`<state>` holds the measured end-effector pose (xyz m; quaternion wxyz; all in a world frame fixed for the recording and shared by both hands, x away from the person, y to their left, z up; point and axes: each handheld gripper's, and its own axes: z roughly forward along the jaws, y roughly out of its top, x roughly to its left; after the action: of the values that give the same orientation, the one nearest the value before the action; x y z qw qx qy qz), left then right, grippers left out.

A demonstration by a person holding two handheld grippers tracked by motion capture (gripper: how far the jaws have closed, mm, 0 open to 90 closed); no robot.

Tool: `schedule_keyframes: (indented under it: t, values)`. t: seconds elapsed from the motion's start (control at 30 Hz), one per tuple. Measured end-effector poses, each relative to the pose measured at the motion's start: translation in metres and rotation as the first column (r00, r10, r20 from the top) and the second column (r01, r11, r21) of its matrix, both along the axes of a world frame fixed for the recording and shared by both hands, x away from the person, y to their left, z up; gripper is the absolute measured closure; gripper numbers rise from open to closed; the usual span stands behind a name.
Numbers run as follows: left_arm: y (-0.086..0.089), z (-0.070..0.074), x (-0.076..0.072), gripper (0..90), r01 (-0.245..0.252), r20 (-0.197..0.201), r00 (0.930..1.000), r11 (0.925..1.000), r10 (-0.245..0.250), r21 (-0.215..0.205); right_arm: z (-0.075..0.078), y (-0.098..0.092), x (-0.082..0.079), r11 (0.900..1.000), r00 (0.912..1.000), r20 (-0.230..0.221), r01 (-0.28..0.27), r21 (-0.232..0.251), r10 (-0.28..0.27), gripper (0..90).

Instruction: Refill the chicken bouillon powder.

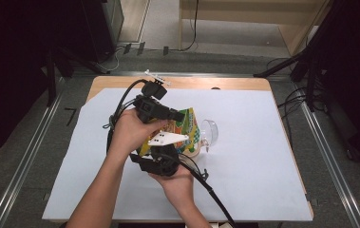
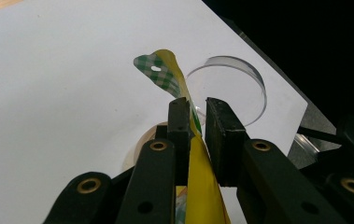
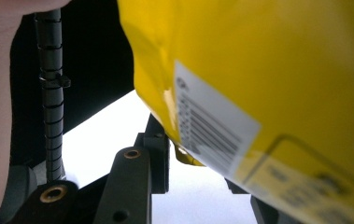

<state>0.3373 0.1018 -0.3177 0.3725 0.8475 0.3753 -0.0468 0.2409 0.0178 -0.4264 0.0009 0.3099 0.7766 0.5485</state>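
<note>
A yellow snack bag [image 1: 187, 126] with a colourful front hangs above the middle of the table, between both hands. My left gripper [image 1: 175, 115] comes in from the far side. In the left gripper view its jaws [image 2: 197, 105] are shut on the bag's thin edge [image 2: 199, 186], below the green checked top [image 2: 161, 71]. My right gripper [image 1: 165, 148], with a grey plate on top, holds the bag from the near side. In the right gripper view the bag's yellow back [image 3: 268, 60] with a barcode label [image 3: 212, 130] hides the right jaw, and its lower corner sits between my right gripper's jaws [image 3: 195, 163].
A clear round dish [image 1: 211, 132] lies just right of the bag, also in the left gripper view [image 2: 230, 86]. A beige round container [image 1: 194, 153] sits under the bag. A white sheet [image 1: 263, 156] covers the wooden table. A small white object [image 1: 157, 77] lies at the far edge.
</note>
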Motion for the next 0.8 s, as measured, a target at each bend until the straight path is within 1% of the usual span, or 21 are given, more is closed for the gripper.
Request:
schedule_keyframes:
  t: [0.1, 0.27, 0.6, 0.8]
  values:
    - [0.000, 0.000, 0.000, 80.6, -0.002, 0.000, 1.0000, 1.0000, 0.002, 0.001, 0.000, 0.000, 0.000, 1.000, 1.0000, -0.002, -0.001, 0.002, 0.001, 68.7]
    - [0.001, 0.002, -0.001, 80.7, -0.004, 0.000, 1.0000, 0.9999, 0.004, 0.015, 0.001, 0.002, -0.001, 1.000, 1.0000, -0.003, -0.005, 0.017, 0.005, 68.7]
    - [0.007, 0.002, -0.003, 81.1, -0.020, -0.018, 0.9996, 0.9998, 0.020, 0.006, 0.001, 0.006, -0.002, 1.000, 0.9998, 0.001, -0.021, 0.014, 0.021, 69.0]
    - [0.010, 0.003, -0.005, 81.1, -0.027, -0.013, 0.9996, 0.9996, 0.027, 0.007, 0.001, 0.008, -0.002, 1.000, 0.9996, 0.003, -0.028, 0.015, 0.028, 69.1]
